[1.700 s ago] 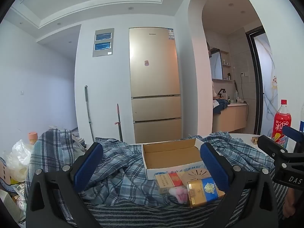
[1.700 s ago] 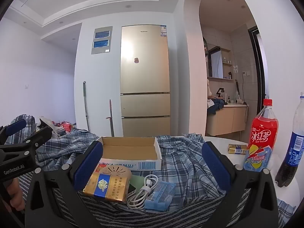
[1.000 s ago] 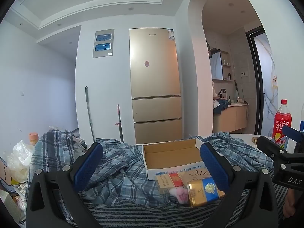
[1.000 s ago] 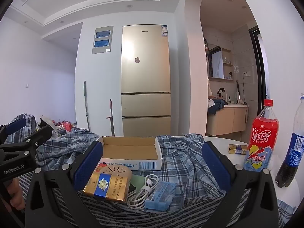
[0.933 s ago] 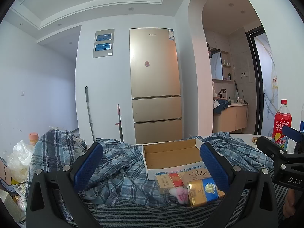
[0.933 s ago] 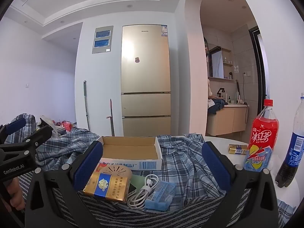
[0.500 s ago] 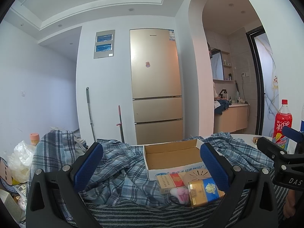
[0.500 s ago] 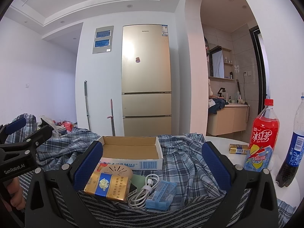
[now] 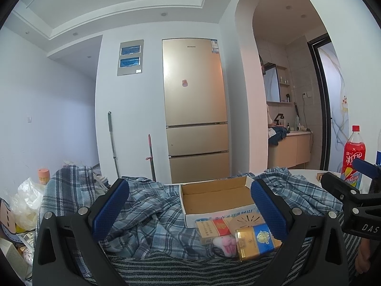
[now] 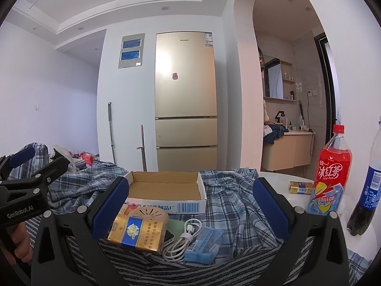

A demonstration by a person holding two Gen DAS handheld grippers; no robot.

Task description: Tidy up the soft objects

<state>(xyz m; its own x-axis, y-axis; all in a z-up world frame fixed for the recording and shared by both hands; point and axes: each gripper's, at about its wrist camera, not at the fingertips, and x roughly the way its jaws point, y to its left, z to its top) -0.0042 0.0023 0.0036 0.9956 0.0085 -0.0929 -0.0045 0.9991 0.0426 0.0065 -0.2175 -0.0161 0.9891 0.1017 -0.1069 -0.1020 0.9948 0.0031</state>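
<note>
Plaid shirt (image 10: 228, 190) lies beneath "Ice Tea" bottle's (image 10: 331, 171) neighbour box; both grippers (image 9: 190, 205) (image 10: 190, 202) gape.

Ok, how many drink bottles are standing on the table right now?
2. The red iced tea bottle stands on the white table at the right, and the dark cola bottle stands just right of it at the frame edge. Others could be out of view.

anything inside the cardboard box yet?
The cardboard box looks empty: bare brown floor and inner walls in both wrist views. Its front wall hides the nearest strip of floor, so something flat there cannot be ruled out.
</note>
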